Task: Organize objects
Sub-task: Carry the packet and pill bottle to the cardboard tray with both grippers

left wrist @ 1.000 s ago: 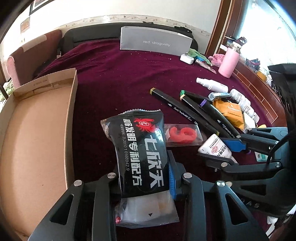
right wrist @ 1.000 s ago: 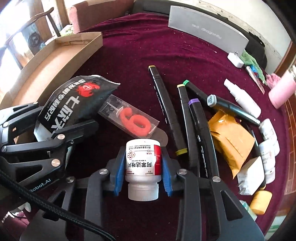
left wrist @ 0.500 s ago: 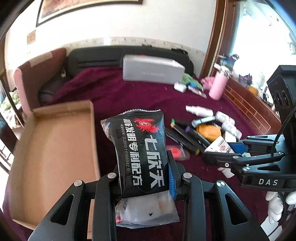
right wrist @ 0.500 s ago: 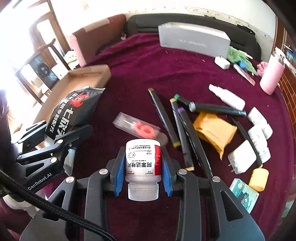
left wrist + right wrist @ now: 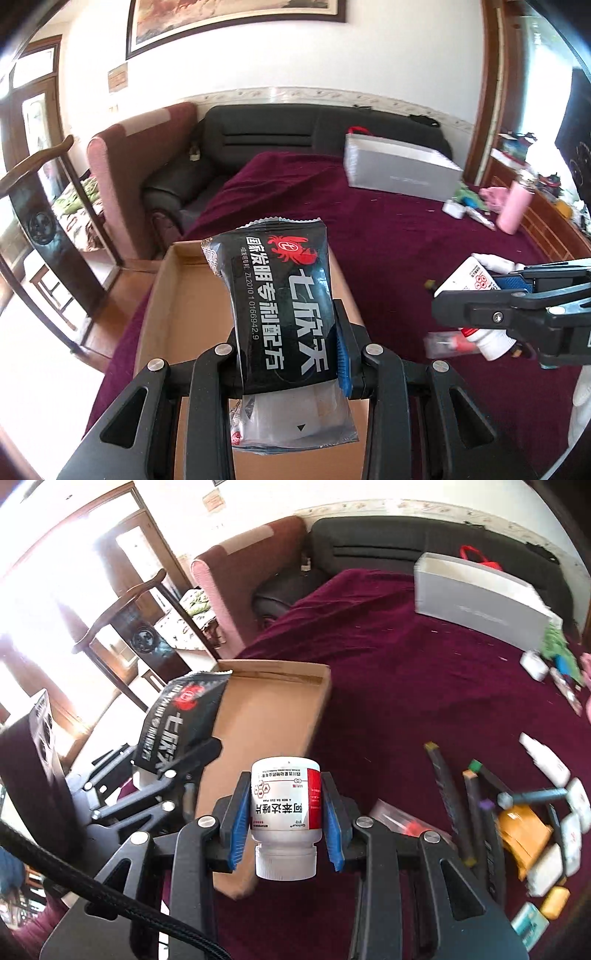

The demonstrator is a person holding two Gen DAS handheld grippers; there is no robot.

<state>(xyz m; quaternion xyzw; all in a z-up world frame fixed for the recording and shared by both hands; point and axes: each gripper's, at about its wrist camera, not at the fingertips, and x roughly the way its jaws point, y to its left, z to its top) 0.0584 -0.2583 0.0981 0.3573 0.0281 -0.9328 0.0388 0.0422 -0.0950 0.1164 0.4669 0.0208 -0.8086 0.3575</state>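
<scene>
My left gripper (image 5: 290, 350) is shut on a black snack packet (image 5: 280, 295) with a red crab logo, held in the air over the open cardboard box (image 5: 162, 295). The packet also shows in the right wrist view (image 5: 177, 723), at the box's (image 5: 266, 716) left edge. My right gripper (image 5: 284, 816) is shut on a white pill bottle (image 5: 284, 805) with a red label, cap toward the camera, held above the maroon tablecloth (image 5: 388, 664) just right of the box. In the left wrist view the bottle (image 5: 469, 280) and right gripper (image 5: 480, 295) are at the right.
Several black markers (image 5: 450, 794), an orange pouch (image 5: 524, 830), white bottles (image 5: 546, 764) and small boxes lie at the right of the table. A bagged red item (image 5: 399, 819) lies near the bottle. A grey box (image 5: 480, 598) stands at the back, a pink flask (image 5: 515, 206) at the right.
Both grippers have risen and swung left with their loads. The packet now hangs over the cardboard box and the bottle has moved up beside it, away from the markers.
</scene>
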